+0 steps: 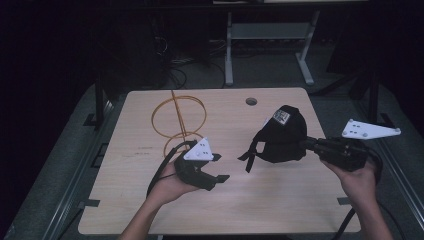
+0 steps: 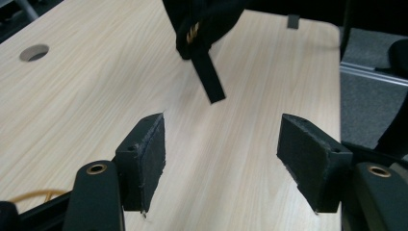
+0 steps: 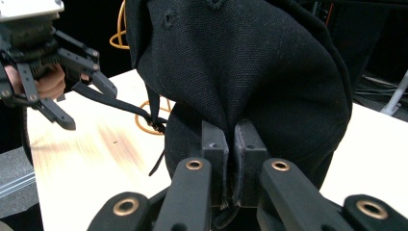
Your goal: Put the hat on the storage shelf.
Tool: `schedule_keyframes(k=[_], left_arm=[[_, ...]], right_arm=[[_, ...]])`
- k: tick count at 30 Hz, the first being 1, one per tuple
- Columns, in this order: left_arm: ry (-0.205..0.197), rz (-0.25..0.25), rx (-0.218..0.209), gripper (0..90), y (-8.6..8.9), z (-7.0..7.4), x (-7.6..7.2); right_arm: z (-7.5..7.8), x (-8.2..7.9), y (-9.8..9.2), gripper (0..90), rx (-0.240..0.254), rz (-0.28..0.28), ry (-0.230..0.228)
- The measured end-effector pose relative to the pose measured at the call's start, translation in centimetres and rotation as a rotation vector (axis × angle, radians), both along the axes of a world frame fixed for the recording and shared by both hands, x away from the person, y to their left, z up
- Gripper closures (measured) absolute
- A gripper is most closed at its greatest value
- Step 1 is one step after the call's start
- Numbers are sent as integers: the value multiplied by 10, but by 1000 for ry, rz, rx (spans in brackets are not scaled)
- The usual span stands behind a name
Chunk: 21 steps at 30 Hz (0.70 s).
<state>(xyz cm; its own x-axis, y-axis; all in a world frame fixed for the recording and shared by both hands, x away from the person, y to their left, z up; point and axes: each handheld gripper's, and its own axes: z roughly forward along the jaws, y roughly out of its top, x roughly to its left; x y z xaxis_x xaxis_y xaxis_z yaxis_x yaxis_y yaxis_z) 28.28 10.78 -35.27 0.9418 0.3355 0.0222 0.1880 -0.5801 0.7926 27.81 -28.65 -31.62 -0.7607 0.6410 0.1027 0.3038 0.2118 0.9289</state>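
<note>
One black cap (image 1: 281, 135) is hanging at the right part of the wooden table (image 1: 125, 210), lifted a little above the surface, and my right gripper (image 1: 306, 143) is clenching its fabric. In the right gripper view the two jaws are pressing together with a fold of the cap (image 3: 240, 72) between them. One black strap (image 1: 248, 159) with a small buckle is dangling from the cap toward the middle of the table; in the left gripper view its end (image 2: 208, 77) is hanging just above the wood.

My left gripper (image 1: 220, 167) is standing released, its jaws spread wide with nothing between them, pointing at the strap but apart from it. My left hand (image 1: 167, 187) is holding it above the table.

Two orange wire rings (image 1: 178, 116), one big and one smaller, are lying at the far left of the table, with one thin orange rod crossing them. One round hole (image 1: 251, 101) is sitting near the far edge of the table. I am not seeing any container here.
</note>
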Motion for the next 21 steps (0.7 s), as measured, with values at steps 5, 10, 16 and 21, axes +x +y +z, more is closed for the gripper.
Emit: schedule_keyframes(k=[5, 10, 16, 21], left_arm=[[-3, 6, 0, 326, 5, -7, -2], [-16, 7, 22, 313, 6, -14, -5], [-26, 13, 38, 306, 6, -21, -6], [-33, 10, 47, 300, 6, -25, -7]], right_arm=[[7, 5, 7, 854, -3, 12, 1], [20, 11, 14, 854, -4, 26, 1], [36, 20, 28, 854, -23, 52, -10], [49, 28, 43, 853, -45, 74, -21]])
